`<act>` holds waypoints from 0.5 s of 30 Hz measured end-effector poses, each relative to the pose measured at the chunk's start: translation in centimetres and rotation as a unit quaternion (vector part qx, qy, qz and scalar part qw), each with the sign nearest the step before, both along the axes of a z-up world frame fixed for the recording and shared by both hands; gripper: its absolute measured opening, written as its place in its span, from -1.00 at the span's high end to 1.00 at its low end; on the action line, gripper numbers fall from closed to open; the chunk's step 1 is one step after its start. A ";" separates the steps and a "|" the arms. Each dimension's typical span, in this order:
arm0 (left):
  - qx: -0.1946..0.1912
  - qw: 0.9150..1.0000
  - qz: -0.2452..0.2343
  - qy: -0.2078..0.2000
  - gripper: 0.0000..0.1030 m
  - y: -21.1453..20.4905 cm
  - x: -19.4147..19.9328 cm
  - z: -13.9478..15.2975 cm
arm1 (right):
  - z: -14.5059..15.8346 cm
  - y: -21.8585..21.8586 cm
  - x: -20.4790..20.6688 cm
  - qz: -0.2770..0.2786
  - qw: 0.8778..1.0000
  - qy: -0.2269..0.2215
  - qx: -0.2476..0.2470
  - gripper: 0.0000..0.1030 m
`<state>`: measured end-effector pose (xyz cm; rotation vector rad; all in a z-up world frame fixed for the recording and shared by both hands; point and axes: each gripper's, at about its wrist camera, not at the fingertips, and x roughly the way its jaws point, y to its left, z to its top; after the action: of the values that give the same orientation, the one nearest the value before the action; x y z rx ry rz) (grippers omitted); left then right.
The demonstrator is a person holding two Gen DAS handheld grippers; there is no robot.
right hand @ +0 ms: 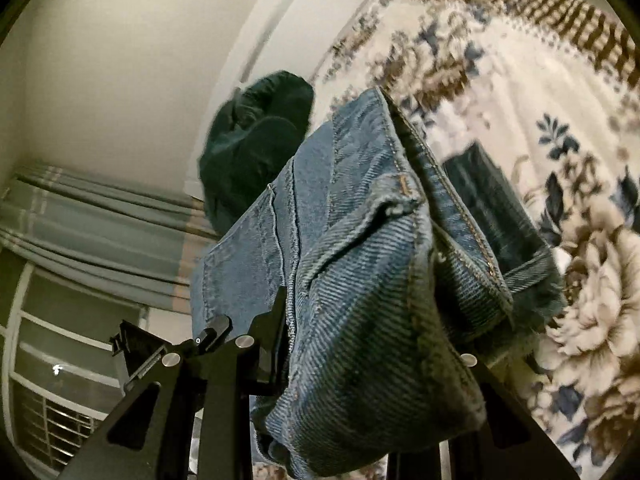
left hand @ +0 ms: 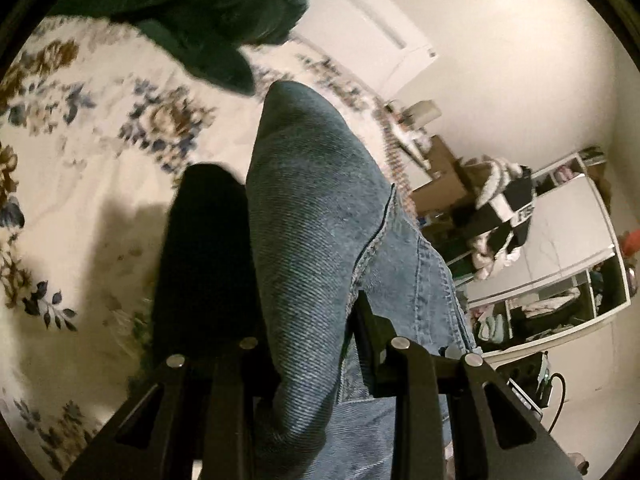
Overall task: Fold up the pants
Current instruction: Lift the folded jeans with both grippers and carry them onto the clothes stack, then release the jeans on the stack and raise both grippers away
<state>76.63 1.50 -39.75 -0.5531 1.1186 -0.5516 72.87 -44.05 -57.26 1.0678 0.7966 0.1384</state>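
Blue denim pants (left hand: 320,216) fill the middle of the left wrist view, bunched between my left gripper's (left hand: 288,240) black fingers (left hand: 200,256), which are shut on the cloth and hold it above the bed. In the right wrist view the pants (right hand: 360,280) show a seam and a thick hem edge, draped over my right gripper (right hand: 360,308), which is shut on them. The cloth hides most of both grippers' fingertips.
A bed cover (left hand: 80,160) with blue and brown flowers lies below; it also shows in the right wrist view (right hand: 560,160). A dark green garment (left hand: 208,12) lies on the bed, also visible in the right wrist view (right hand: 256,140). White shelves (left hand: 560,240), curtain (right hand: 100,232) and window (right hand: 48,380) stand around.
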 end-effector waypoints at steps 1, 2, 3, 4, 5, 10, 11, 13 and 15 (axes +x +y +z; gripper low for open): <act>0.005 1.000 0.001 0.012 0.52 0.3 0.5 -1.0 | -1.2 0.4 0.6 0.001 1.000 0.009 -0.003 0.44; 0.007 1.000 0.002 0.022 0.51 0.6 0.7 -2.0 | -2.1 0.7 0.9 0.001 1.000 0.014 -0.006 0.44; 0.008 1.000 0.003 0.029 0.49 0.8 0.9 -2.8 | -2.6 1.0 1.1 0.003 1.000 0.017 -0.011 0.44; 0.012 0.999 0.003 0.031 0.46 1.0 1.0 -3.3 | -3.1 1.2 1.4 0.007 1.000 0.021 -0.015 0.44; 0.018 0.999 0.004 0.034 0.40 1.1 1.1 -3.7 | -3.6 1.3 1.7 0.011 0.999 0.029 -0.014 0.43; 0.049 0.998 0.009 0.042 0.07 1.7 0.7 -3.4 | -3.7 0.9 2.4 0.036 0.997 0.063 -0.028 0.27; 0.057 0.998 0.008 0.040 0.05 1.7 0.5 -3.0 | -3.7 0.7 2.4 0.036 0.996 0.074 -0.031 0.24; 0.082 0.996 0.008 0.031 -0.06 1.6 0.3 -2.3 | -3.3 0.4 2.2 0.037 0.995 0.088 -0.040 0.13; 0.124 0.992 0.011 0.015 -0.69 1.3 -0.2 -1.4 | -2.7 0.2 1.8 0.037 0.992 0.105 -0.061 -0.22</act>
<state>76.43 2.76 -41.19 -0.3576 1.1873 -0.3780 74.67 -43.80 -59.92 0.9476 1.0221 0.0393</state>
